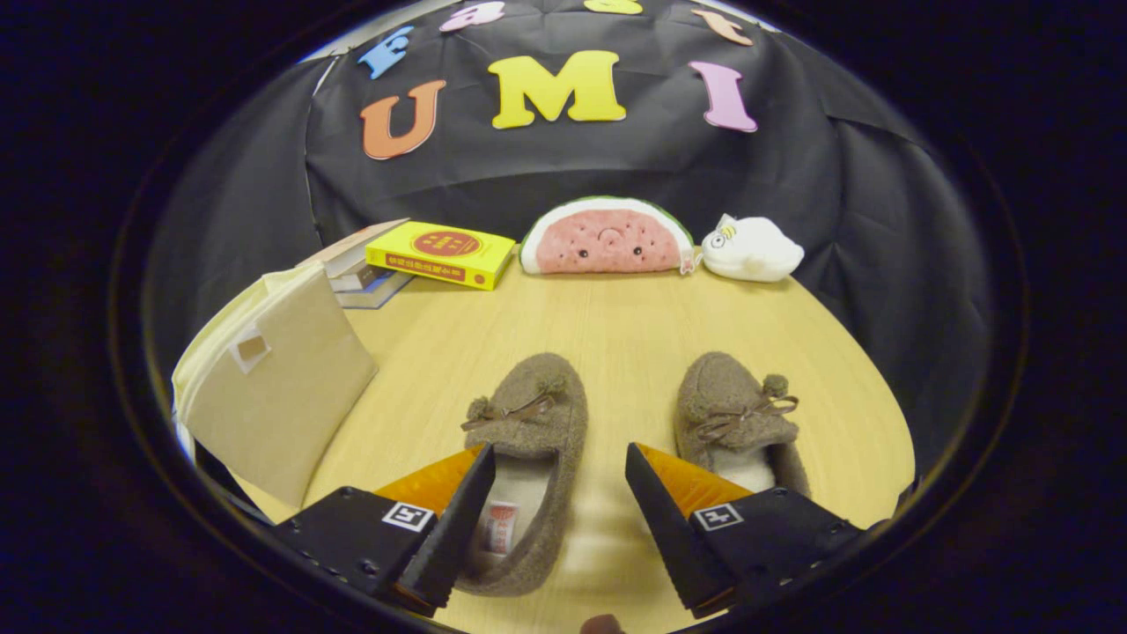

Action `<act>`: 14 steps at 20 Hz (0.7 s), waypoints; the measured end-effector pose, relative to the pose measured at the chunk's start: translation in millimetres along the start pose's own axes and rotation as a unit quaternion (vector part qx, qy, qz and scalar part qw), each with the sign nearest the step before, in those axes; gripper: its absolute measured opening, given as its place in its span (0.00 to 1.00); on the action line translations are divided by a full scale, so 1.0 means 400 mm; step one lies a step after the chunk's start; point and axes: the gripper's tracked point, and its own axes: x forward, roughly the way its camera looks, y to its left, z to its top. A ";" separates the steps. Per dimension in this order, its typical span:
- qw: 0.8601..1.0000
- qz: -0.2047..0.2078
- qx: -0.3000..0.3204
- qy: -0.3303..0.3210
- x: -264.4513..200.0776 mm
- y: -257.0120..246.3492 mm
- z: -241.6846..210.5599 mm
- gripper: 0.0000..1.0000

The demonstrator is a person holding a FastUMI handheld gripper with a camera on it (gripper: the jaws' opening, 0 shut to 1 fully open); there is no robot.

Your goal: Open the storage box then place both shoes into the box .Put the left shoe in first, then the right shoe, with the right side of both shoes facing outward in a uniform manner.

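Shoes (537, 458) (735, 423), brown, fuzzy, bow-trimmed, lie beneath parted gripper (560, 475) jaws.

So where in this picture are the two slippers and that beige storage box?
Left slipper (537, 414): gripper view, on its fuzzy toe by the bow, between the open fingers.
Right slipper (726, 401): gripper view, on its toe, just beyond one finger.
Storage box (282, 379): gripper view, on its raised beige flap.
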 end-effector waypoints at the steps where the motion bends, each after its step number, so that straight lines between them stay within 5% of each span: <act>1: 1.000 0.006 0.006 0.005 0.003 0.004 0.004 0.88; 4: 1.000 0.013 0.010 0.011 -0.005 0.005 0.006 0.76; 11: 1.000 0.007 0.005 0.028 0.002 -0.005 -0.018 0.74; 14: 0.999 -0.004 0.008 0.036 0.016 -0.028 -0.029 0.43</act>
